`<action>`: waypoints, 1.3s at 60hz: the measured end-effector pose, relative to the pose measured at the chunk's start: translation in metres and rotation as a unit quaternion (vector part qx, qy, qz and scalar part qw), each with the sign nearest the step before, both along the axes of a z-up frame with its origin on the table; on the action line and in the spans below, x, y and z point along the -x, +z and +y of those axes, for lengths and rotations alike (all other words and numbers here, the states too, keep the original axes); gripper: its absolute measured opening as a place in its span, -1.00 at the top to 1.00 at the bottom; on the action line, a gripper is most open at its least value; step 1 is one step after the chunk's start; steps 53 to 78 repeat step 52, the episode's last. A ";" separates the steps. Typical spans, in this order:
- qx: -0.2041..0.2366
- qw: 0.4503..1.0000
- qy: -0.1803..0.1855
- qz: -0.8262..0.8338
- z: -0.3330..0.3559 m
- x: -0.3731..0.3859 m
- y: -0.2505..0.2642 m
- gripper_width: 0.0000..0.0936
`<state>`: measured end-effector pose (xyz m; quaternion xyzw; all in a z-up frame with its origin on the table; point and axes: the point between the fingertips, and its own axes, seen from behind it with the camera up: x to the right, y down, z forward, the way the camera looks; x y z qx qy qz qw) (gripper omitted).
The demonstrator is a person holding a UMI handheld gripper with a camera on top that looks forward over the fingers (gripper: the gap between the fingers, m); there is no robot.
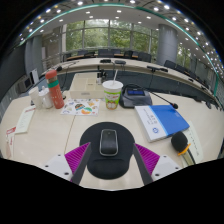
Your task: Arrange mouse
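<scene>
At the bottom centre of the frame, a dark computer mouse point(108, 142) lies on a round black mouse pad point(108, 132), which rests on a light wooden table point(60, 125). The gripper point(108, 158) has its two fingers spread wide, with the magenta pads point(76, 156) showing to either side of the mouse; the mouse sits between them with a gap on each side and rests on the pad. Just beyond the pad, at mid-frame, stands a paper cup point(112, 94) with a green band. To the right of the cup lie a blue booklet point(161, 121) and a small dark device point(136, 97). In the left of the frame stands an orange-red bottle point(55, 90), near some papers point(24, 120). Rows of desks and large windows fill the upper part of the frame.
</scene>
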<state>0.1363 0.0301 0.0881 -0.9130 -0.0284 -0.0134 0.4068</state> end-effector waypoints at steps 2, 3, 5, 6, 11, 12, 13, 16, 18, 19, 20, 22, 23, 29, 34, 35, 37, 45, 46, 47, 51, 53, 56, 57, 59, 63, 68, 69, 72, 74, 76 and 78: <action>-0.004 1.000 0.000 -0.004 -0.015 -0.001 0.013 -0.83; -0.004 1.000 0.000 -0.006 -0.023 -0.001 0.019 -0.83; -0.006 1.000 0.000 -0.008 -0.040 -0.001 0.031 -0.83; -0.008 1.000 0.000 -0.010 -0.048 0.000 0.036 -0.83; -0.016 1.000 0.000 -0.007 -0.091 0.001 0.064 -0.83; -0.017 1.000 0.002 -0.006 -0.100 0.002 0.069 -0.83; -0.019 1.000 0.001 -0.006 -0.108 0.004 0.073 -0.84; -0.026 1.000 -0.001 0.000 -0.134 0.003 0.087 -0.83; -0.030 1.000 -0.003 0.003 -0.150 0.004 0.095 -0.83; -0.031 0.999 -0.003 0.005 -0.158 0.005 0.098 -0.84; -0.033 0.999 -0.002 0.007 -0.166 0.006 0.101 -0.83; -0.036 0.999 0.000 0.007 -0.183 0.010 0.107 -0.84; -0.037 0.999 0.001 0.008 -0.191 0.010 0.109 -0.83; -0.048 0.999 0.008 0.004 -0.236 0.010 0.122 -0.83; -0.047 0.999 0.011 0.005 -0.271 0.011 0.126 -0.83; -0.046 0.999 0.012 0.007 -0.277 0.011 0.127 -0.83; -0.049 0.999 0.012 0.009 -0.288 0.011 0.129 -0.83; -0.058 0.998 0.016 0.010 -0.321 0.012 0.137 -0.84; -0.059 0.998 0.017 0.011 -0.324 0.012 0.138 -0.83; -0.060 0.998 0.018 0.013 -0.327 0.013 0.139 -0.83; -0.064 0.998 0.019 0.022 -0.334 0.015 0.142 -0.84; -0.065 0.997 0.019 0.022 -0.336 0.016 0.144 -0.84; -0.065 0.997 0.019 0.022 -0.336 0.016 0.144 -0.84; -0.065 0.997 0.019 0.022 -0.336 0.016 0.144 -0.84; -0.065 0.997 0.019 0.022 -0.336 0.016 0.144 -0.84; -0.065 0.997 0.019 0.022 -0.336 0.016 0.144 -0.84; -0.065 0.997 0.019 0.022 -0.336 0.016 0.144 -0.84; -0.065 0.997 0.019 0.022 -0.336 0.016 0.144 -0.84; -0.065 0.997 0.019 0.022 -0.336 0.016 0.144 -0.84; -0.065 0.997 0.019 0.022 -0.336 0.016 0.144 -0.84; -0.065 0.997 0.019 0.022 -0.336 0.016 0.144 -0.84; -0.065 0.997 0.019 0.022 -0.336 0.016 0.144 -0.84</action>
